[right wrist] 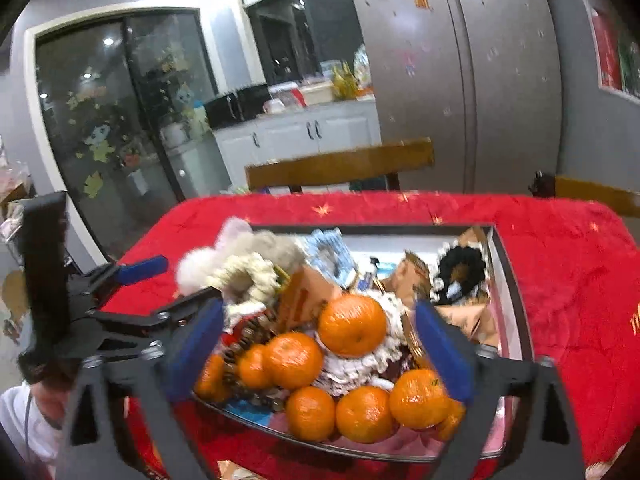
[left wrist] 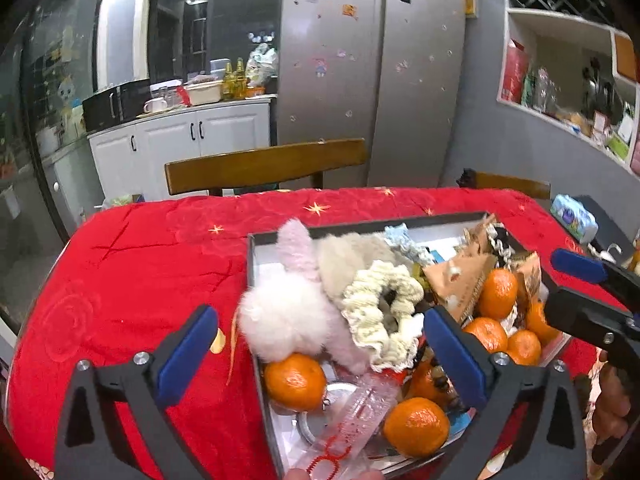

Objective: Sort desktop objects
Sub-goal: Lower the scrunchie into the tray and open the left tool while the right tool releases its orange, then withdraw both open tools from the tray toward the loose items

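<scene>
1. Nearest the left camera, a clear ruler (left wrist: 352, 424) and a tangerine (left wrist: 295, 381) lay in the box (left wrist: 280, 236), which sat toward the desk's (left wrist: 132, 280) right side.
2. Sorting looked finished or nearly so: plush toy (left wrist: 288, 312), scrunchie (left wrist: 380, 304), packets and the other tangerines (right wrist: 352, 330) all lay heaped inside; the red cloth around it was bare.
3. The left tool (left wrist: 320, 352) hovered released above the near left corner, angled down, gripping nothing.
4. The right tool (right wrist: 320, 344) likewise stood spread wide and empty over the near edge.
</scene>
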A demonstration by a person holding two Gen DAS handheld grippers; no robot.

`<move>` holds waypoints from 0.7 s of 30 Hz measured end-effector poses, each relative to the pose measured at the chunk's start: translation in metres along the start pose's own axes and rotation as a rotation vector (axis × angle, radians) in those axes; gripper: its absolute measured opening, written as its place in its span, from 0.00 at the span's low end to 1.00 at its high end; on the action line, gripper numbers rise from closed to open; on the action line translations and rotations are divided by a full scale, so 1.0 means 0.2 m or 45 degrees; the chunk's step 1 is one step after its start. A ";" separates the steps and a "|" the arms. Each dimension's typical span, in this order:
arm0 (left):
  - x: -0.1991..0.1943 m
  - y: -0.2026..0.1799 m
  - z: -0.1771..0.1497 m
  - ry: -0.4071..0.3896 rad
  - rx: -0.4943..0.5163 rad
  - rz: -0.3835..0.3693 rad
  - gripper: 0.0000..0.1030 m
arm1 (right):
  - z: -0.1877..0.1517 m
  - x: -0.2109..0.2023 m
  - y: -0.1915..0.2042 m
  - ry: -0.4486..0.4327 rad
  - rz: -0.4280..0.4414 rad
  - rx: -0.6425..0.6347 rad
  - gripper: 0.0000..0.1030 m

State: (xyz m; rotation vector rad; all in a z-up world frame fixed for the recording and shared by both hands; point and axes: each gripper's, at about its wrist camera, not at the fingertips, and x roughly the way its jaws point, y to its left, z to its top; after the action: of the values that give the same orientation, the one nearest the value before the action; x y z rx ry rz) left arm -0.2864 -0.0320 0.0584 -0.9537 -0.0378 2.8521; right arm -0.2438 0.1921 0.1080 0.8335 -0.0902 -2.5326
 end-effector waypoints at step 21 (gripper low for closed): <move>-0.16 -0.03 0.06 -0.076 -0.022 -0.111 1.00 | 0.07 -0.12 0.01 -0.045 -0.038 0.052 1.00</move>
State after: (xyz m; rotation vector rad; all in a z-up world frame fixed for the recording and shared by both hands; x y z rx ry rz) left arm -0.2670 -0.0309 0.0870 -0.8477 -0.1077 2.8039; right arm -0.2334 0.2004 0.1328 0.8117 -0.1426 -2.5821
